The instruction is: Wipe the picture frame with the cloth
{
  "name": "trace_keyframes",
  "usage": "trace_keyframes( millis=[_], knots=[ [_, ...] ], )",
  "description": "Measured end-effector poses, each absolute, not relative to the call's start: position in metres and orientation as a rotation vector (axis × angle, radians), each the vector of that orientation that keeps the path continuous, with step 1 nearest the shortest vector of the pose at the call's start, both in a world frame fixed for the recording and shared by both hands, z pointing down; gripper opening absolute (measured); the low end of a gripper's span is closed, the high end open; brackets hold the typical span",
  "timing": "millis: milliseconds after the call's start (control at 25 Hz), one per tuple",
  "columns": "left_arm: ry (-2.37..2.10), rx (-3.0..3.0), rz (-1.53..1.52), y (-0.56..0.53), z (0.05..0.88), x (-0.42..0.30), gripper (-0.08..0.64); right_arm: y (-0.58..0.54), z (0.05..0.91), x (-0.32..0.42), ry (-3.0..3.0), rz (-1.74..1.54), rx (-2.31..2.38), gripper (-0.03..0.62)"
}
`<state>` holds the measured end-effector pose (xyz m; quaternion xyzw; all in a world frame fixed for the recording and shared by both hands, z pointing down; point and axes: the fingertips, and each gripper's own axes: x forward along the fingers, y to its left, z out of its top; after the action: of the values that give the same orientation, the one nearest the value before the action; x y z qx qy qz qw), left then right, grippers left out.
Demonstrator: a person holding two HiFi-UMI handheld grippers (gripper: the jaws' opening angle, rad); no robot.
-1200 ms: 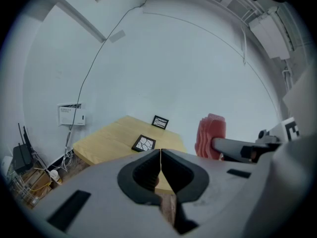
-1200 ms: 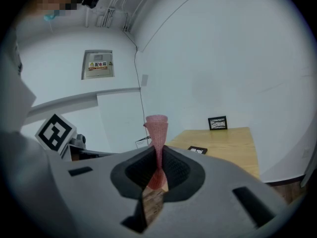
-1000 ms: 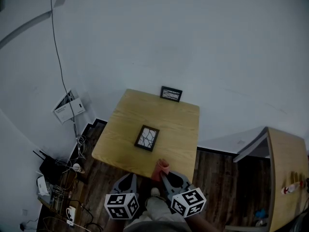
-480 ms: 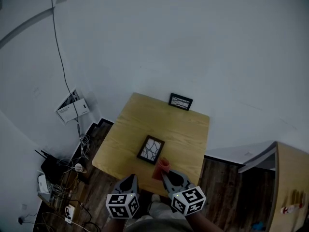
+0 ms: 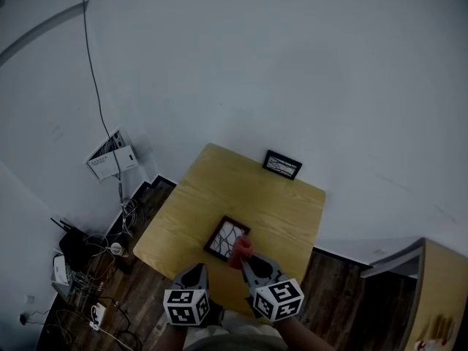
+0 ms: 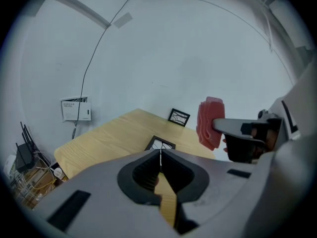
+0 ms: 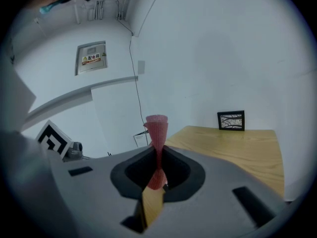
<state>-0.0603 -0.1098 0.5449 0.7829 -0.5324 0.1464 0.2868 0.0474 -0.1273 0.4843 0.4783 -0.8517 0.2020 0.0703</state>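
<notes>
A black picture frame (image 5: 226, 238) (image 6: 160, 144) lies flat on the wooden table (image 5: 197, 196), near its front edge. A second black frame (image 5: 281, 164) (image 6: 179, 117) (image 7: 231, 120) stands upright at the table's far edge against the wall. My right gripper (image 5: 245, 260) (image 7: 157, 158) is shut on a folded pink cloth (image 5: 240, 251) (image 7: 157, 133) (image 6: 210, 122), which hangs just over the flat frame's right corner. To its left my left gripper (image 5: 200, 269) (image 6: 160, 155) is shut with nothing in it, above the table's front edge.
A white wall rises behind the table. On the dark floor at the left lie cables, a power strip and small devices (image 5: 80, 258). A white box (image 5: 111, 159) (image 6: 75, 108) leans on the wall. A wooden cabinet (image 5: 439, 291) stands at the right.
Both grippers have moved forward over the table's front edge. The cloth now hangs next to the flat frame instead of short of the table.
</notes>
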Motion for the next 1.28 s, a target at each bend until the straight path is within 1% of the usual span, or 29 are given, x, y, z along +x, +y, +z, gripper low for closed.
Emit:
trace_keyframes(
  millis=[600,640,680,720,1000,1280],
  knots=[
    [-1.398,1.988,0.433,-0.165,0.611,-0.054,0.008,-0.218,0.556,0.035,-2.498,0.72,1.354,0.018],
    [-1.386,1.982,0.43,-0.168,0.614,-0.053,0.013,-0.222,0.562,0.035,-2.485,0.731,1.355,0.018],
    [-1.373,1.977,0.426,-0.17,0.617,-0.052,0.048,-0.227,0.568,0.034,-2.472,0.741,1.354,0.018],
    [-1.363,1.973,0.425,-0.172,0.62,-0.051,0.1,-0.23,0.574,0.033,-2.459,0.747,1.351,0.018],
    [-1.347,1.952,0.494,-0.187,0.642,-0.049,0.121,-0.25,0.606,0.023,-2.387,0.751,1.306,0.018],
    [-1.358,1.953,0.545,-0.199,0.654,-0.047,0.124,-0.263,0.634,0.023,-2.303,0.732,1.291,0.018]
  ],
)
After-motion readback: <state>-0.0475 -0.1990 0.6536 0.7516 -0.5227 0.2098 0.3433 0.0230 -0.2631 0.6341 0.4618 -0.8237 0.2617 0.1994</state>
